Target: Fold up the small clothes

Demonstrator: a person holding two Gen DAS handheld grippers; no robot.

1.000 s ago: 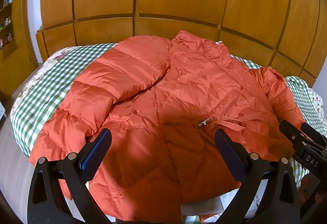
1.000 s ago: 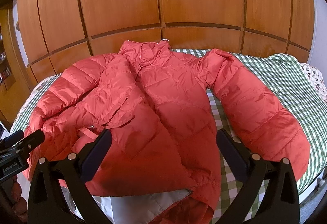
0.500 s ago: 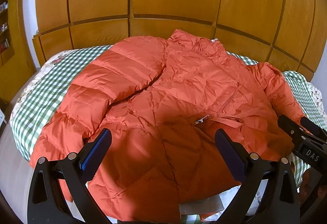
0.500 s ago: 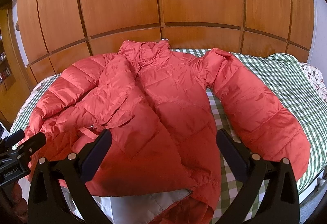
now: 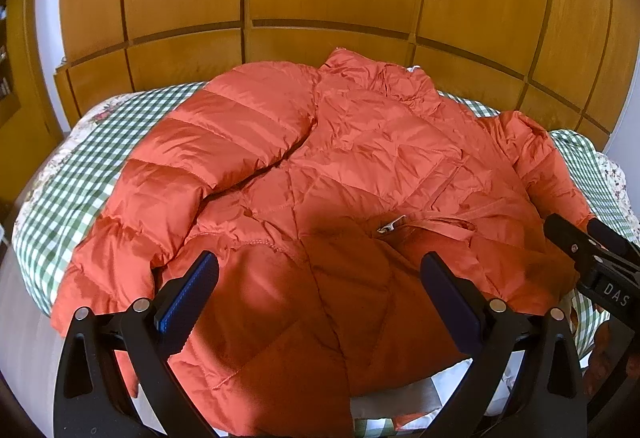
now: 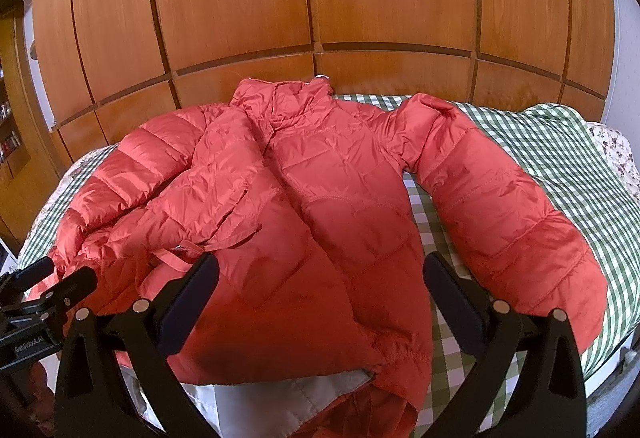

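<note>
From the left wrist view, the orange puffer jacket (image 5: 340, 174) lies front-up across the bed (image 5: 80, 174), collar far, hem near, its left sleeve already lying over the body. The left hand-held gripper (image 5: 320, 294) hovers above the near hem, fingers spread wide, holding and touching nothing; the other tool's tip shows at the right edge. A good fold likely begins with a firm pinch through both layers at the hem, since the slick padded shell may slip. From the right wrist view, the jacket's right sleeve (image 6: 504, 206) stretches out over the green checked cover, apart from the body. The right hand-held gripper (image 6: 320, 290) is likewise wide open and empty above the hem; bringing that sleeve inward seems due.
</note>
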